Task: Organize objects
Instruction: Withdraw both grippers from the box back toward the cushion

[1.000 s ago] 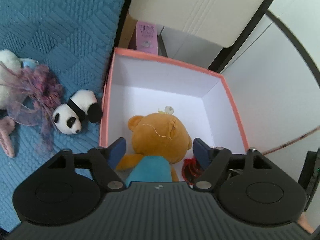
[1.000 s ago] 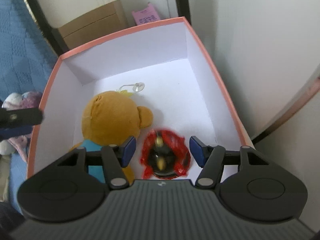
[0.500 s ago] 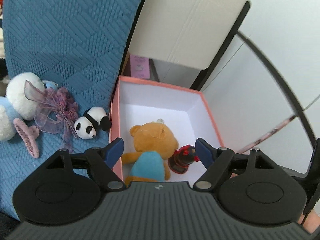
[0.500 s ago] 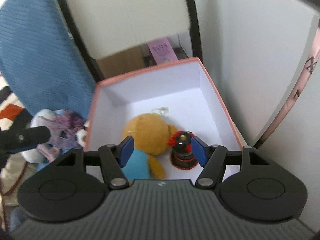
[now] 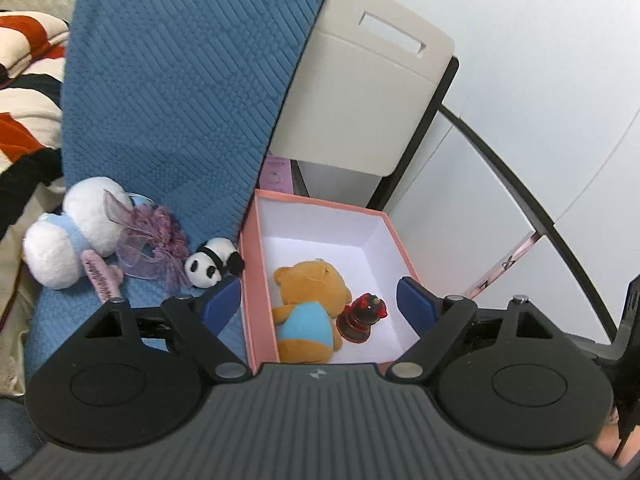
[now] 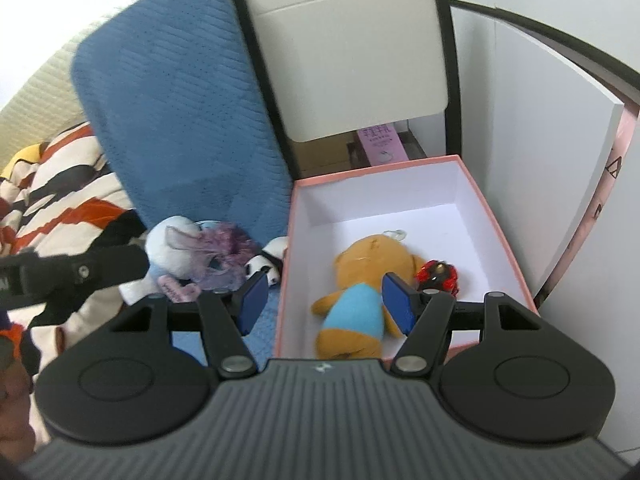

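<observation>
The pink box (image 5: 256,292) stands open with its white inside showing, and everything else sits in relation to it. Inside it, against its left wall, lies the orange teddy bear (image 5: 310,308) in a blue shirt, and touching the bear on the side away from that wall stands the small red and black figure (image 5: 362,316). Just outside the box's left wall, on the blue quilted cushion (image 5: 180,100), rests the little panda plush (image 5: 212,266), close to the wall; beyond the panda, further from the box, lies the white plush with purple ribbon (image 5: 92,228). Behind the box's far wall rises a beige chair back (image 5: 360,92), with a pink carton (image 6: 382,146) between them. The left gripper (image 5: 318,306) hangs above the box's near edge with its blue pads spread wide apart, holding nothing. The right gripper (image 6: 324,306) is likewise spread apart and empty above the box's near left corner
</observation>
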A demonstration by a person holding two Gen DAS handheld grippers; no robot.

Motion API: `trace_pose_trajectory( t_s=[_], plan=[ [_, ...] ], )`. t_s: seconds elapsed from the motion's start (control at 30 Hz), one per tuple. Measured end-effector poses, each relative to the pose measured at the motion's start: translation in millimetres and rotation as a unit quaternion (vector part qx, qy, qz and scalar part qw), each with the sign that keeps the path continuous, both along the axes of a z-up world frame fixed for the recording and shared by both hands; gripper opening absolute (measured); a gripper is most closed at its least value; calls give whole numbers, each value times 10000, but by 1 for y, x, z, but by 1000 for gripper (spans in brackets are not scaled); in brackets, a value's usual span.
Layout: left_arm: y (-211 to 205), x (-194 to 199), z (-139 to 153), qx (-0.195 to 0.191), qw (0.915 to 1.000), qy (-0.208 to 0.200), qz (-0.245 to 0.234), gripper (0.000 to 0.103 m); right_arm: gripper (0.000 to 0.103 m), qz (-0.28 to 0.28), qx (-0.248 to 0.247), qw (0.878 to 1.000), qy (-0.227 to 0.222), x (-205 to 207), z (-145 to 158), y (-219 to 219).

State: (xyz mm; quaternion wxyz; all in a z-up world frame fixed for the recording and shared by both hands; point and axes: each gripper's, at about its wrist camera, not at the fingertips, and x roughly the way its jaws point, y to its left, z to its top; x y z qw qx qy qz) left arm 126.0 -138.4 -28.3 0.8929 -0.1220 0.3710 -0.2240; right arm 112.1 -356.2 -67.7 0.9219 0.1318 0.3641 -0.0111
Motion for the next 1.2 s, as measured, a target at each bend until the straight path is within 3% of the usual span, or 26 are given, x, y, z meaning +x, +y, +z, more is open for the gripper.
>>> trace_pose_trajectory(
  t_s=[0.23, 0.33, 0.5, 0.73, 1.2],
  plan=[
    [45, -40, 17, -30, 9993, -364, 26, 102, 66, 69, -98, 9998, -131, -34, 13, 36],
    [62, -53, 15, -43, 9993, -367, 85, 103, 67, 123, -116, 9997, -189, -49, 18, 53],
    [83, -68, 9, -15, 9992, -384, 145, 103, 80, 167, -112, 9996, -211, -68, 17, 77],
    [104, -87, -2, 156, 9986, -417, 295, 103, 85, 354, -143, 9992, -129, -83, -1, 103],
    [123, -65, -43, 282, 9972, -212, 653, 103, 85, 224, -71, 9994, 236, -61, -41, 111]
  ],
)
